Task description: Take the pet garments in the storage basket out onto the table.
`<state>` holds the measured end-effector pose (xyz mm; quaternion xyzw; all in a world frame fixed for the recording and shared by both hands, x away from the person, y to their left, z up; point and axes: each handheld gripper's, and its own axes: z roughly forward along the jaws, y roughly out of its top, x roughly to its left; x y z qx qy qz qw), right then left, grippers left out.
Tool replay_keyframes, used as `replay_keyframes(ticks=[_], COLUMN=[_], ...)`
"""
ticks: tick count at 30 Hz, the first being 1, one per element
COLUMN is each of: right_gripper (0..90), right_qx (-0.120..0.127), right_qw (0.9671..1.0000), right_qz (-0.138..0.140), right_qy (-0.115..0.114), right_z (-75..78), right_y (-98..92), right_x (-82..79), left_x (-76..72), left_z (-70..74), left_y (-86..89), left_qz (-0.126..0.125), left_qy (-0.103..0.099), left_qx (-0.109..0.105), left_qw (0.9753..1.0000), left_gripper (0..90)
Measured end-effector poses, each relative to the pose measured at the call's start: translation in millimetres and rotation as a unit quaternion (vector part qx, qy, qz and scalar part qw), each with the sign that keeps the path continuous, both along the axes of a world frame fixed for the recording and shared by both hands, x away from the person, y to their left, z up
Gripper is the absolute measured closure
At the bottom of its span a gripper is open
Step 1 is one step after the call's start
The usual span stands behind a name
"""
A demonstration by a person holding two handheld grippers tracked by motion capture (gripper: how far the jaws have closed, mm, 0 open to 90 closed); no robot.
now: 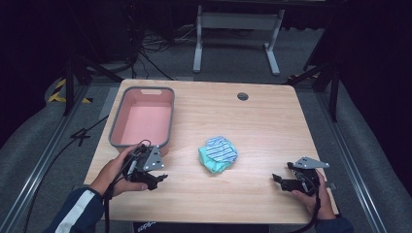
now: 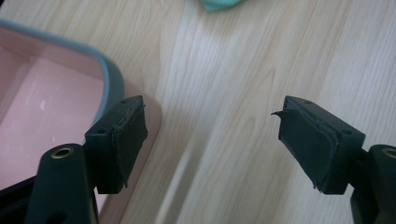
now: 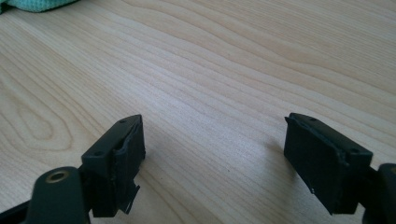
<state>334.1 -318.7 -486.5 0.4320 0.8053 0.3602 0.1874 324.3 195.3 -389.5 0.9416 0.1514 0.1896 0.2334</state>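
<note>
**Teal cloth waiting mid-table, both grippers empty**

Teal-and-striped cloth [image 1: 217,154] is lying bunched at mid-table, at four o'clock from the pink bin [image 1: 144,117]. No clear long axis or heading is being shown by the wad. The left gripper [image 1: 158,177] and right gripper [image 1: 278,179] are being held wide apart, grasping nothing. An approach is judged under way; next, closing in on the cloth is called for.

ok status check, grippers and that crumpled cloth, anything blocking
Left gripper open, empty, beside the pink bin. Right gripper open, empty, low over the table. Crumpled cloth lies loose between them, untouched. Nothing in the way.
</note>
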Motion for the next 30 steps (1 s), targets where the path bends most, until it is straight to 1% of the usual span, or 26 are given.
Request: replay_keyframes(ticks=[4, 5, 6, 9, 10, 11, 12, 13, 14, 17, 18, 19, 21, 23, 25, 26, 28, 30], right_gripper=[20.9, 20.9, 20.9, 21.0, 20.9, 21.0, 21.0, 21.0, 21.0, 20.9, 20.9, 20.9, 21.0, 21.0, 21.0, 21.0, 21.0, 21.0], right_qx=[0.0, 0.0, 0.0, 0.0, 0.0, 0.0, 0.0, 0.0, 0.0, 0.0, 0.0, 0.0, 0.0, 0.0, 0.0, 0.001, 0.001, 0.001], right_qw=[1.0, 1.0, 1.0, 1.0, 1.0, 1.0, 1.0, 1.0, 1.0, 1.0, 1.0, 1.0, 1.0, 1.0, 1.0, 1.0, 1.0, 1.0], right_qz=[0.0, 0.0, 0.0, 0.0, 0.0, 0.0, 0.0, 0.0, 0.0, 0.0, 0.0, 0.0, 0.0, 0.0, 0.0, -0.001, -0.001, -0.001], right_qy=[0.0, 0.0, 0.0, 0.0, 0.0, 0.0, 0.0, 0.0, 0.0, 0.0, 0.0, 0.0, 0.0, 0.0, 0.0, 0.001, 0.001, 0.0], right_z=[0.0, 0.0, 0.0, 0.0, 0.0, 0.0, 0.0, 0.0, 0.0, 0.0, 0.0, 0.0, 0.0, 0.0, 0.0, 0.0, 0.0, -0.1], right_y=[0.0, 0.0, 0.0, 0.0, 0.0, 0.0, 0.0, 0.0, 0.0, 0.0, 0.0, 0.0, 0.0, 0.0, 0.0, 0.1, 0.0, 0.0], right_x=[0.0, 0.0, 0.0, 0.0, 0.0, 0.0, 0.0, 0.0, 0.0, 0.0, 0.0, -0.1, 0.0, 0.0, 0.0, 0.0, 0.0, 0.0], left_x=[-4.0, -5.5, -6.2, -7.3, -7.3, -7.6, -7.6, -7.6, -7.6, -6.8, -6.2, -6.1, -5.6, -5.5, -4.6, -4.0, -2.9, -2.4], left_z=[-8.1, -11.7, -13.9, -21.4, -21.4, -25.2, -25.2, -27.9, -29.2, -35.4, -37.8, -40.0, -45.9, -50.4, -55.5, -57.1, -61.1, -64.4], left_y=[16.5, 22.8, 27.1, 39.6, 39.6, 45.4, 45.4, 49.5, 52.6, 62.7, 66.3, 70.2, 79.2, 87.0, 96.4, 99.8, 108.1, 114.2], left_qz=[0.014, 0.024, 0.029, 0.039, 0.039, 0.048, 0.048, 0.055, 0.06, 0.074, 0.078, 0.083, 0.091, 0.098, 0.109, 0.112, 0.121, 0.127], left_qy=[-0.002, 0.0, 0.002, 0.006, 0.006, 0.006, 0.006, 0.009, 0.008, 0.005, 0.001, 0.005, 0.008, 0.015, 0.024, 0.028, 0.035, 0.038], left_qx=[0.011, 0.01, 0.009, 0.007, 0.007, 0.007, 0.007, 0.008, 0.013, 0.015, 0.017, 0.017, 0.006, -0.003, -0.012, -0.019, -0.036, -0.042], left_qw=[0.9998, 0.9997, 0.9995, 0.9992, 0.9992, 0.9988, 0.9988, 0.9984, 0.9981, 0.9971, 0.9968, 0.9964, 0.9958, 0.995, 0.9937, 0.9932, 0.9913, 0.9902], left_gripper=[23.7, 23.6, 23.6, 23.3, 23.2, 22.9, 22.9, 22.9, 22.7, 21.3, 21.1, 20.8, 20.4, 20.4, 20.9, 21.0, 21.0, 20.7])
